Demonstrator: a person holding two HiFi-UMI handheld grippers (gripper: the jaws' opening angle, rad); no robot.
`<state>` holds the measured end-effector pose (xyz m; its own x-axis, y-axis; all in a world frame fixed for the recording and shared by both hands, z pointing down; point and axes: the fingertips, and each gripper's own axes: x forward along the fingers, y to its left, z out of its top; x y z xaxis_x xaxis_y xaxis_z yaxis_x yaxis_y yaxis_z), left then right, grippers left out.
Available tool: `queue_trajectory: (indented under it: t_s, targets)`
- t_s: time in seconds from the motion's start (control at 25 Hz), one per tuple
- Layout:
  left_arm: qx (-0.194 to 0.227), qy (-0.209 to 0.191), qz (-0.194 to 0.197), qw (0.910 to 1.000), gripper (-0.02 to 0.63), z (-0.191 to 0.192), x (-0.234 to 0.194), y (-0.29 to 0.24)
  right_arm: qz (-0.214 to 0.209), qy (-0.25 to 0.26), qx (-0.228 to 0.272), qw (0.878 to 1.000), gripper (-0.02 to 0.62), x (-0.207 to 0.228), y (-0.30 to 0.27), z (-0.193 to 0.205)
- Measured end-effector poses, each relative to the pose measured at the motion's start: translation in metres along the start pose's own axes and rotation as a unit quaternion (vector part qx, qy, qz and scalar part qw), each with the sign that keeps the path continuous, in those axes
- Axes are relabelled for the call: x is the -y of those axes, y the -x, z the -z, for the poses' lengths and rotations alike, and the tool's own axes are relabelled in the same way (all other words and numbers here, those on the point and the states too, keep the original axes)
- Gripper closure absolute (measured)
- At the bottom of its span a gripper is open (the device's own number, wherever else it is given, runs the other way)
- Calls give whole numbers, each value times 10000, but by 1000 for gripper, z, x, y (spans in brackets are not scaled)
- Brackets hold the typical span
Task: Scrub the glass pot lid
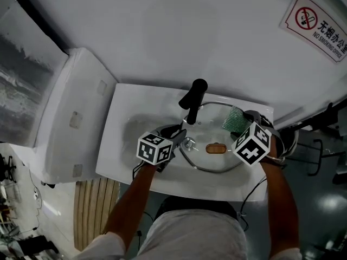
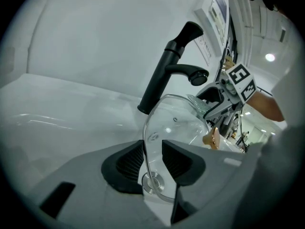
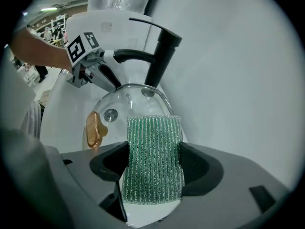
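Note:
The glass pot lid (image 1: 209, 160) stands tilted in the white sink (image 1: 127, 148), its amber knob (image 1: 216, 148) facing me. My left gripper (image 1: 176, 136) is shut on the lid's left rim; in the left gripper view the metal rim (image 2: 145, 142) runs between the pads (image 2: 127, 162). My right gripper (image 1: 245, 122) is shut on a green scrub sponge (image 3: 153, 156), held just off the lid's upper right edge. In the right gripper view the lid (image 3: 128, 101) lies beyond the sponge, with the left gripper (image 3: 112, 82) at its far rim.
A black faucet (image 1: 194, 99) rises behind the lid, its spout over the basin. The drain (image 2: 152, 181) sits below the left jaws. A white cabinet top (image 1: 76, 118) adjoins the sink's left. The wall carries a no-smoking sign (image 1: 317, 26). A slatted wooden mat (image 1: 97, 205) lies lower left.

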<state>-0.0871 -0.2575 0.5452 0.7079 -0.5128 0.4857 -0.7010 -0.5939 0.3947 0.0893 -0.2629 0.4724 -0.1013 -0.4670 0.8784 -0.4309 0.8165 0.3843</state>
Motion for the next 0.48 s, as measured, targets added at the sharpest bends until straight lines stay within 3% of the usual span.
queue_trajectory:
  t_s: [0.48]
  targets:
    - [12,32,-38,10000,476,0,0,0,-358,1227,288,9914,267,-67,-21,-80]
